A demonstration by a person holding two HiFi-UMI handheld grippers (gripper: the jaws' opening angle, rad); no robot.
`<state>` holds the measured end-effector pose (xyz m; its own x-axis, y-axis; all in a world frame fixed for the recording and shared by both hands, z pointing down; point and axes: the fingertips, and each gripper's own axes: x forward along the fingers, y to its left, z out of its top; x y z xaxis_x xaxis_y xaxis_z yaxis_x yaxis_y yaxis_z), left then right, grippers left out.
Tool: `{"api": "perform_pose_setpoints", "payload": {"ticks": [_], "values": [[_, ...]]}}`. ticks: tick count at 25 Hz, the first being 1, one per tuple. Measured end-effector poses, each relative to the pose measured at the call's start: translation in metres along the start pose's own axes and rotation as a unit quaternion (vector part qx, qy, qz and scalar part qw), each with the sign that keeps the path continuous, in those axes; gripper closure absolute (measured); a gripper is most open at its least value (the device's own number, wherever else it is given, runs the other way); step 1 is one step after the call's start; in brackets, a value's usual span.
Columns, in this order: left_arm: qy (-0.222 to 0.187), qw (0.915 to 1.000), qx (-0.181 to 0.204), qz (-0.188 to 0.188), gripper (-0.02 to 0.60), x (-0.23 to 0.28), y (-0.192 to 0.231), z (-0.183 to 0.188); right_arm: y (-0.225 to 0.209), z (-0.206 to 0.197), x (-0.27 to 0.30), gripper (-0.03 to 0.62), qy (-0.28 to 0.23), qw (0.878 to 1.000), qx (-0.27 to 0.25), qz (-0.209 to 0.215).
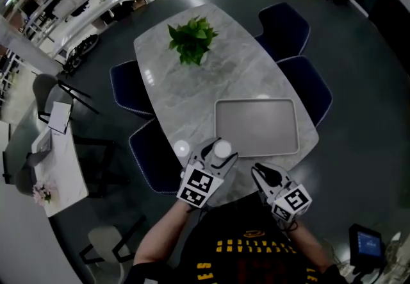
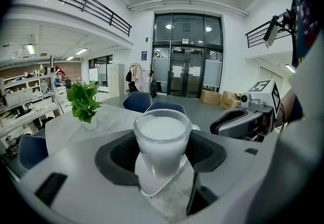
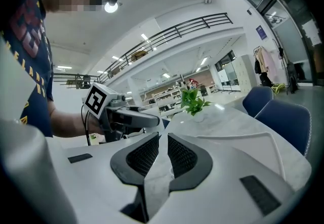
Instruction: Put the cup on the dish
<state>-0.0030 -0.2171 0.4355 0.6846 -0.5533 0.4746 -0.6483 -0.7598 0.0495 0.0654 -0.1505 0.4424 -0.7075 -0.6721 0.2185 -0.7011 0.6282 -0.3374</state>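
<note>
The cup (image 2: 162, 139) is gripped between the jaws of the left tongs (image 1: 216, 153), so the carry is judged in hand, a move ahead-right being needed onto the dish (image 1: 256, 142) just beyond the closed, empty right tongs (image 1: 259, 174).

A large office-like hall: mezzanine railing (image 2: 86, 4), glass entrance doors (image 2: 187, 61), shelving (image 2: 21, 97), meeting table (image 1: 192, 97).

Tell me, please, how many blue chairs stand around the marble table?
4: two chairs at the table's left edge, two at its right. Others may be hidden beneath the person.
</note>
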Motion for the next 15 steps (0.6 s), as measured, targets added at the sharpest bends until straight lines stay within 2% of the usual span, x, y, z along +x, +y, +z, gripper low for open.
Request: {"api": "perform_pose_setpoints", "payload": {"ticks": [5, 15], "values": [[-0.002, 0.9996, -0.01, 0.026, 0.318, 0.029, 0.019, 0.005, -0.032, 0.008, 0.018, 0.543, 0.015, 1.0, 0.006, 0.025], [-0.005, 0.9979, -0.032, 0.057, 0.318, 0.082, 0.049, 0.006, -0.09, 0.016, 0.041, 0.543, 0.041, 0.998, 0.011, 0.037]]}}
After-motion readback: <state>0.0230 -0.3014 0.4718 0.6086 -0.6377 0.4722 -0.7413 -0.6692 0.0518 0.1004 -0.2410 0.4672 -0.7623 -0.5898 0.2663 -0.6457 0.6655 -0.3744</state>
